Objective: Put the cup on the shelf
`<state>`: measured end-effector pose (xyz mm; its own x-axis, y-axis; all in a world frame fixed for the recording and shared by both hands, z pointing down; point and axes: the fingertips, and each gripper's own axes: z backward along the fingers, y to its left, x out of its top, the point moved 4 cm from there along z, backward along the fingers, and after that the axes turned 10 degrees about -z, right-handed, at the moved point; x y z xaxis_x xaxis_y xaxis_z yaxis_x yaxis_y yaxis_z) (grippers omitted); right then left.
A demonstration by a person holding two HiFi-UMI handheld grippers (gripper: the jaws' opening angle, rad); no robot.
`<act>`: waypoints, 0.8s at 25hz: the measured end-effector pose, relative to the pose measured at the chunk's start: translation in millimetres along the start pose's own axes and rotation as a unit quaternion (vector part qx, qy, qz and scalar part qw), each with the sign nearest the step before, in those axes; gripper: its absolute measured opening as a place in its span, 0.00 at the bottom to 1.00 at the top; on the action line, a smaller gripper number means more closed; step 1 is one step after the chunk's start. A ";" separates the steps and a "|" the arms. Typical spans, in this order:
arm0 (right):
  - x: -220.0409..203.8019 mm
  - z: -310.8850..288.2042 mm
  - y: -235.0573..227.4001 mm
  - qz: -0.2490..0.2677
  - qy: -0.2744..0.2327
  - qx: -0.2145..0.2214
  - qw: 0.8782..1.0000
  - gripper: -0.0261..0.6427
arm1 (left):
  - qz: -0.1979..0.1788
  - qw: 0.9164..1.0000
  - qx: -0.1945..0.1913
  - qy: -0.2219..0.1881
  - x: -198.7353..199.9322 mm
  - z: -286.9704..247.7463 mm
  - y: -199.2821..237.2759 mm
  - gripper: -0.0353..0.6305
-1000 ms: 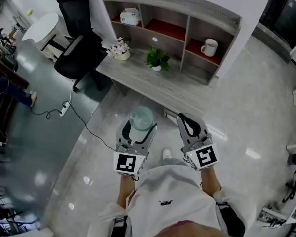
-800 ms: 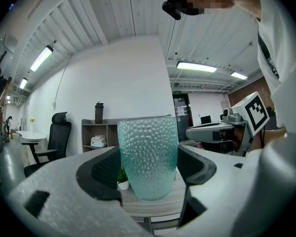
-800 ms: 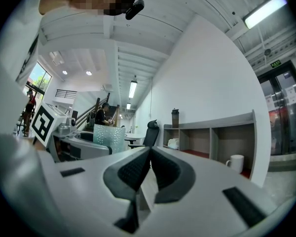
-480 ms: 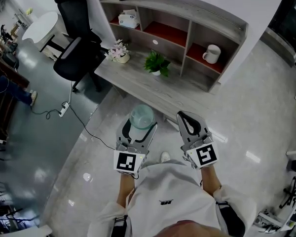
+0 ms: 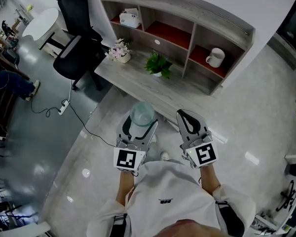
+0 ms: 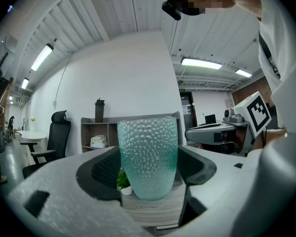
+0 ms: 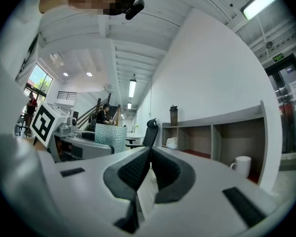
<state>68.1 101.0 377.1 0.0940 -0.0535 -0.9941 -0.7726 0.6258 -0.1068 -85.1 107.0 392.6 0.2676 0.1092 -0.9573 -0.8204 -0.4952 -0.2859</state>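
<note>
Seen from above, a person stands on a pale floor (image 5: 246,117) just short of a grey desk (image 5: 138,80) with a shelf (image 5: 187,6) along its back. The left gripper (image 5: 140,124) clamps an upright, dimpled teal cup (image 5: 141,113), held over the floor near the desk's front edge. The right gripper (image 5: 184,115) is just beside it, jaws pressed together and empty. A potted plant (image 5: 158,63) and flowers (image 5: 119,50) stand on the desk before the shelf. A white mug (image 5: 216,57) occupies the right compartment and a white box (image 5: 129,18) the left.
</note>
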 end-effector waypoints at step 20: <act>-5.5 -91.4 -45.0 -0.004 0.008 -0.030 1.000 0.08 | 0.020 1.000 -0.022 0.002 -12.4 -82.7 70.4 0.61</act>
<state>45.0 1.9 385.8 0.0913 -0.0706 -0.9933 -0.8085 0.5770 -0.1153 -104.4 -0.6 387.9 0.2382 0.0853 -0.9675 -0.8077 -0.5358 -0.2461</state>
